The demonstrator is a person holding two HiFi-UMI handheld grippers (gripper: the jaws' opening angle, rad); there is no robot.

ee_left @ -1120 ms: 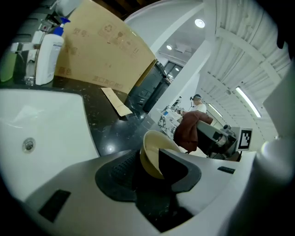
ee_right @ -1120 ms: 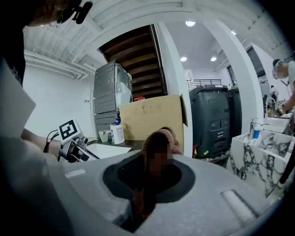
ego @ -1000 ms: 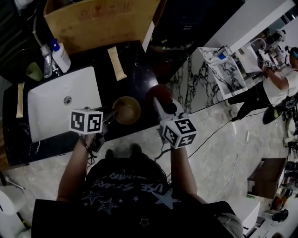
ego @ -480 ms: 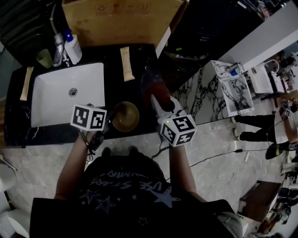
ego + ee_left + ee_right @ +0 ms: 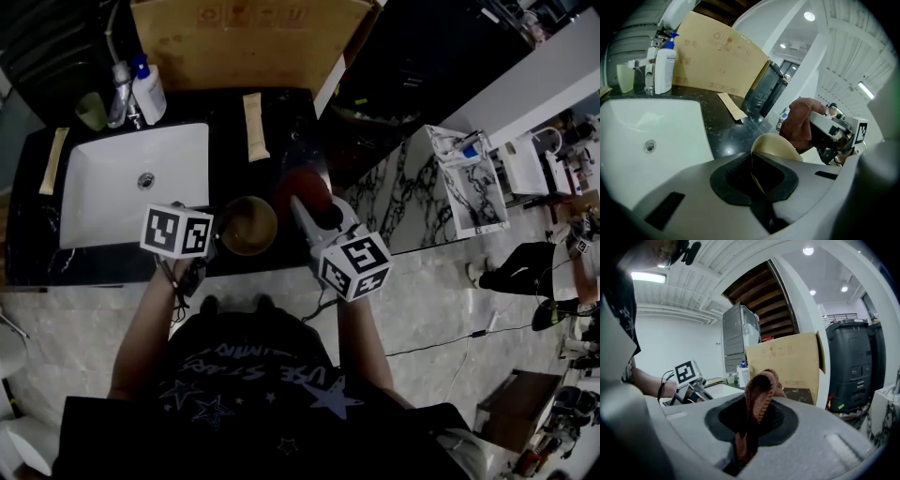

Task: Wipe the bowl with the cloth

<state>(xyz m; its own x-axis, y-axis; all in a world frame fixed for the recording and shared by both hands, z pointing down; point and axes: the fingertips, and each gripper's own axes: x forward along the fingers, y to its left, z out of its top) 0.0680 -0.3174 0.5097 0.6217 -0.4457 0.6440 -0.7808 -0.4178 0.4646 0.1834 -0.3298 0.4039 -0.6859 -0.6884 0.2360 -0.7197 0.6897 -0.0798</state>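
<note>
Left gripper (image 5: pixel 753 178): jaws closing, pinching the bowl's 9 o'clock rim between them.
Bowl (image 5: pixel 248 225): tan, on the dark desk (image 5: pixel 281 141), at the sink's 3 o'clock.
Right gripper (image 5: pixel 309 208): clamped on the reddish cloth (image 5: pixel 302 186), at the bowl's 2 o'clock.
Sink (image 5: pixel 103 202): white basin, drain showing.
Bottle (image 5: pixel 150 94), green cup (image 5: pixel 91 111): at the sink's 12 o'clock.
Cardboard box (image 5: pixel 234 37): farthest back.

Cardboard box (image 5: pixel 234 47) behind (sink (image 5: pixel 112 202) left)
</note>
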